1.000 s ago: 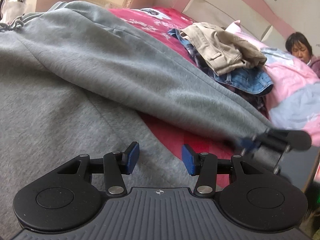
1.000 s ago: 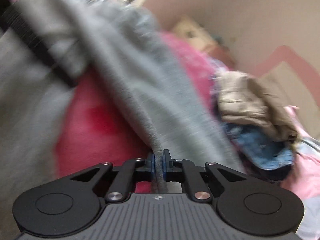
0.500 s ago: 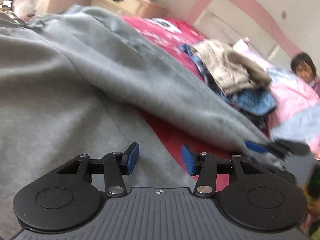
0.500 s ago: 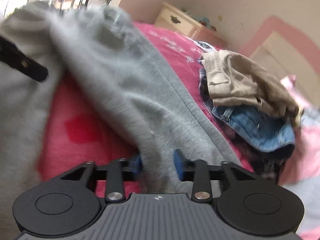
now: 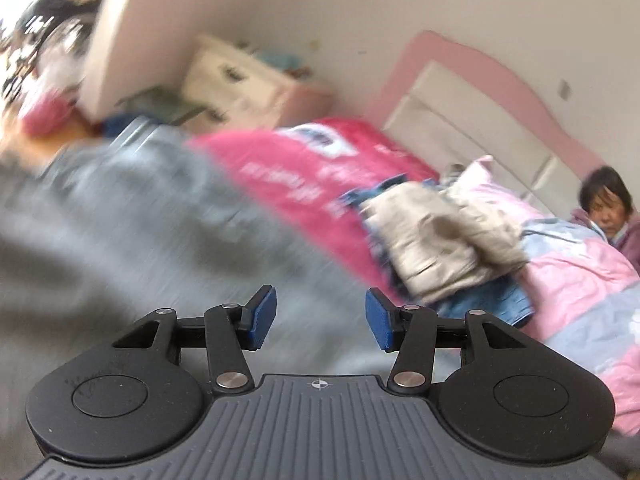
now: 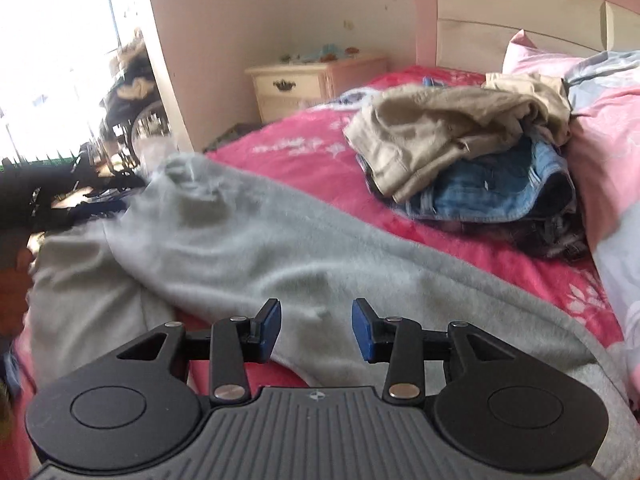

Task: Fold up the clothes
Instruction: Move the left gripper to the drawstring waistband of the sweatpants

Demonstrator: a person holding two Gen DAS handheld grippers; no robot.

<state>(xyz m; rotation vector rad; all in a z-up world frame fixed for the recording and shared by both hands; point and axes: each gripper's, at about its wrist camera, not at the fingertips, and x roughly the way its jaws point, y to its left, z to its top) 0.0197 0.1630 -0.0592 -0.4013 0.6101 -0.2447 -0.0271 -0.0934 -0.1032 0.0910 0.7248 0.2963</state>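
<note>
Left wrist view — left gripper point(image 5: 320, 318), fingers spread, nothing between them; grey sweatpants point(image 5: 132, 220) blurred across left and centre of frame; beige garment point(image 5: 436, 248) on denim, right of centre; seated person point(image 5: 606, 208), far right.

Right wrist view — right gripper point(image 6: 316, 330), fingers spread, empty, over the grey sweatpants point(image 6: 280, 248) lying diagonally on the red bedspread point(image 6: 304, 152); clothes pile point(image 6: 472, 160), upper right.

Risk: unheld fabric is rumpled, so any fold may set crooked.

Bare red bedspread point(image 6: 316, 160) lies between grey garment point(image 6: 248, 248) and clothes pile point(image 6: 464, 152).
</note>
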